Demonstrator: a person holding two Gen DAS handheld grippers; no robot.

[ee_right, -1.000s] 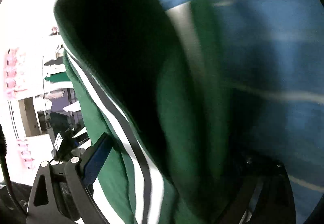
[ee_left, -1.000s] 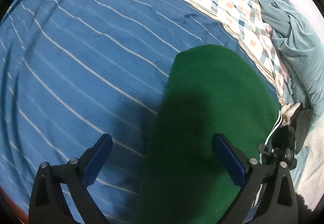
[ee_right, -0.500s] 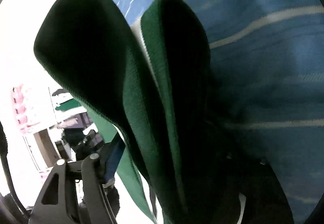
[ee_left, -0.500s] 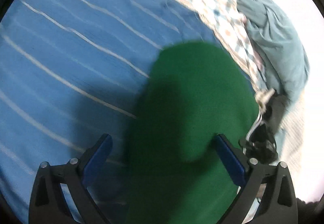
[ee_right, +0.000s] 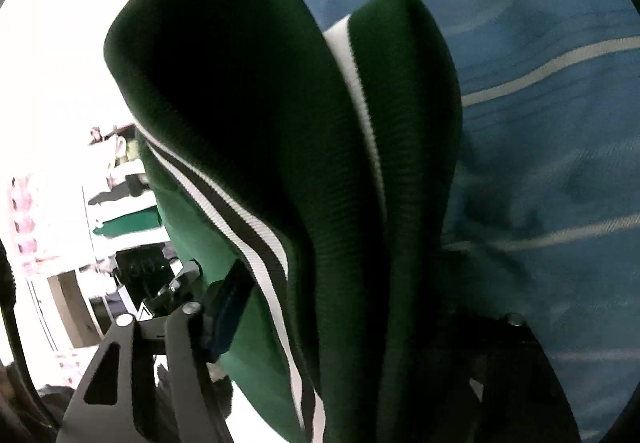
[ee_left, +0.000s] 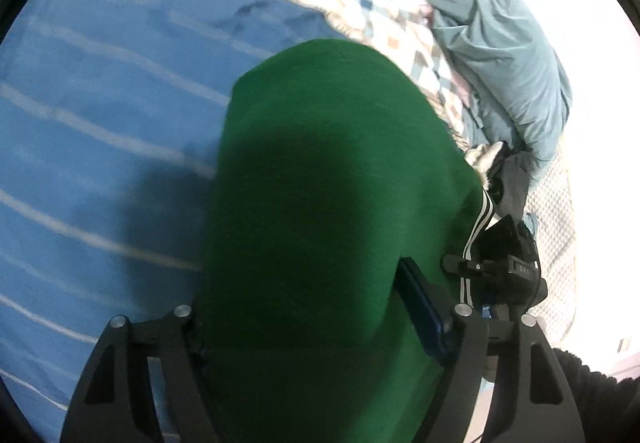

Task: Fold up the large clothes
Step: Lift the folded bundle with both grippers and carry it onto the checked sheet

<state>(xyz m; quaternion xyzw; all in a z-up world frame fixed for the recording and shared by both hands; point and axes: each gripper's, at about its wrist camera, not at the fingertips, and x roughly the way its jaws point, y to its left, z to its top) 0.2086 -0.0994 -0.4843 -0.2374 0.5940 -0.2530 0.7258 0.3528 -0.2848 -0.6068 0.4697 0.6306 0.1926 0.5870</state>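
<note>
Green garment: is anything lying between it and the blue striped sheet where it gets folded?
Nothing visible. The green garment, held in both claws, hangs over bare blue striped sheet; the teal clothes lie apart.

Strong light is coming from the right in the left wrist view, blowing out the upper right corner to white. A dark shadow is falling across the green garment (ee_left: 320, 171) and striped blue sheet (ee_left: 100, 115). Motion blur is softening both views; fisheye edges are bending and vignetting black. The right wrist view's left side is glaring white.
</note>
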